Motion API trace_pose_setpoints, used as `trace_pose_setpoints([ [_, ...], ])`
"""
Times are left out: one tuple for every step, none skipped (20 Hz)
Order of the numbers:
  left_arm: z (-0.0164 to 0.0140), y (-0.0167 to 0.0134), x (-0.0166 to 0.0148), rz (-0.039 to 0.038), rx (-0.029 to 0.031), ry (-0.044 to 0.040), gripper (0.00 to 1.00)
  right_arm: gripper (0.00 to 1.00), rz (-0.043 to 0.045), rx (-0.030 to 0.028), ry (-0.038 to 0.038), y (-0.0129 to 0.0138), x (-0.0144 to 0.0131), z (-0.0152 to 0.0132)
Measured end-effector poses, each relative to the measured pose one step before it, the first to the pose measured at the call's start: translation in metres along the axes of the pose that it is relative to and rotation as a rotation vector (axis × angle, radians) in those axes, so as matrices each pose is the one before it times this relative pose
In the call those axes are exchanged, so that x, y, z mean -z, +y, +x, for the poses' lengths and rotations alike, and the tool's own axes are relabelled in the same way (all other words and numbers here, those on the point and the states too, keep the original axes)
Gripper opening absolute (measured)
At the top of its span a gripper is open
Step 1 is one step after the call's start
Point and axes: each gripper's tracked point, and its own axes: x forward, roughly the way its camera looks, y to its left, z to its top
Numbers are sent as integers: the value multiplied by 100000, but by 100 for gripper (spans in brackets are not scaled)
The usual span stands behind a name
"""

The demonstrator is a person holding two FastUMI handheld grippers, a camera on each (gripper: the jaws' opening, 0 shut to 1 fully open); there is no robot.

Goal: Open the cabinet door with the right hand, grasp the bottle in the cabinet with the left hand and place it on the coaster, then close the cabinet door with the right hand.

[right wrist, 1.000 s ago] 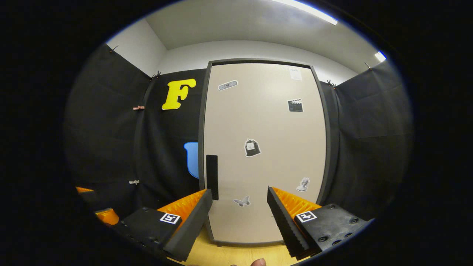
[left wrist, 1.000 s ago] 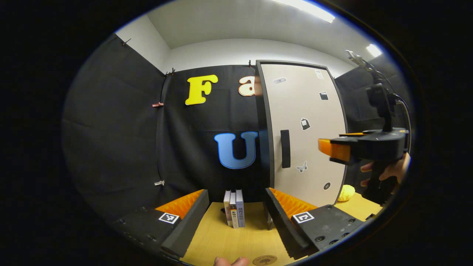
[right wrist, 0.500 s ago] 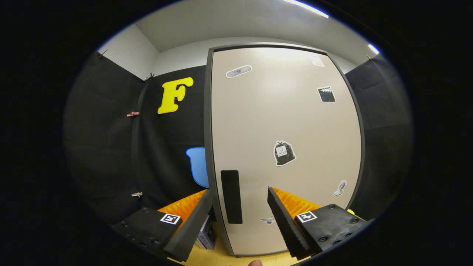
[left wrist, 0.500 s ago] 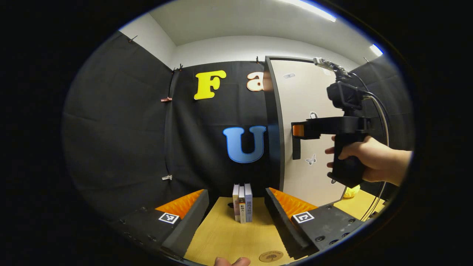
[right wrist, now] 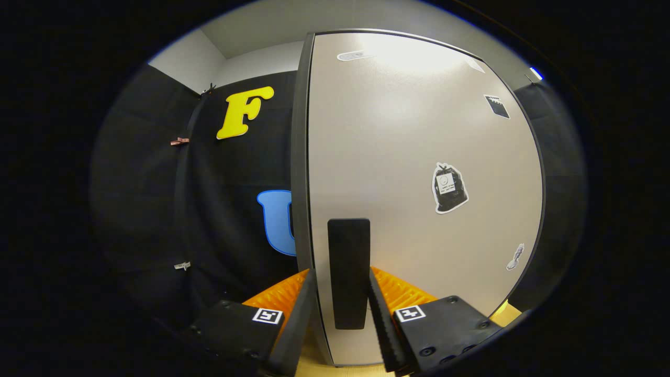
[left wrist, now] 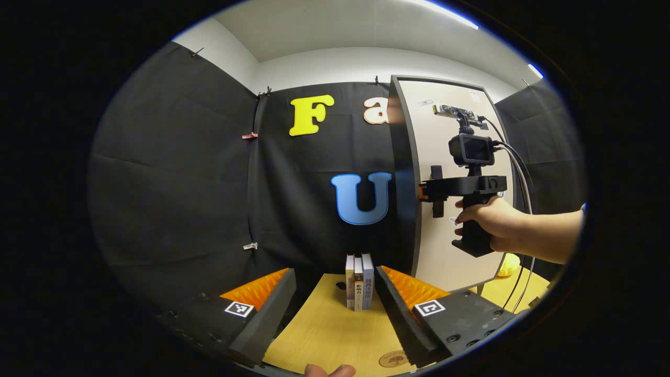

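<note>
Cabinet door [right wrist: 419, 173] shut, its black handle [right wrist: 348, 272] upright near the left edge. Our right gripper [right wrist: 343, 314] has both fingers closed against the handle's sides; in the left gripper view we see it [left wrist: 426, 192] at the handle, a hand [left wrist: 489, 222] on its grip. Left gripper [left wrist: 335, 309] gapes wide over the wooden table [left wrist: 324, 335], holding nothing; books [left wrist: 359, 288] stand ahead, coaster [left wrist: 393, 359] just by its right finger. Bottle unseen behind the door
</note>
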Motion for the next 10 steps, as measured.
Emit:
trace_pose_setpoints([
  [22, 316, -60, -403, -677, -235, 96, 50, -602, 1633, -504, -563, 80, 339],
  [-95, 395, -286, -278, -840, -768, 96, 39, 747, -482, -361, 188, -126, -337],
  [-60, 298, 24, -42, -885, -201, 96, 40, 40, 870, -270, -186, -82, 93],
  [-55, 261, 68, -114, -608, 82, 96, 40, 82, -757, -790, 6, -220, -558],
  [-57, 59, 264, -154, -329, 622, 96, 31, -1006, -200, -409, 117, 385, 458],
  [-102, 188, 181, -204, -436, 869, 95, 19, -1140, -1321, -62, -7, -170, 142],
  [-64, 104, 155, -259, -537, 167, 95, 17, 547, -1553, 888, 31, 118, -351],
  [-154, 158, -63, -243, -522, -205, 96, 16, 625, -2415, 263, 119, -86, -251],
  [41, 86, -64, -128, -206, -540, 96, 16, -205, -2412, -101, 154, -29, -484],
  [-25, -81, -95, 25, 83, -371, 96, 16, -1140, -2353, -138, 201, -124, -795],
])
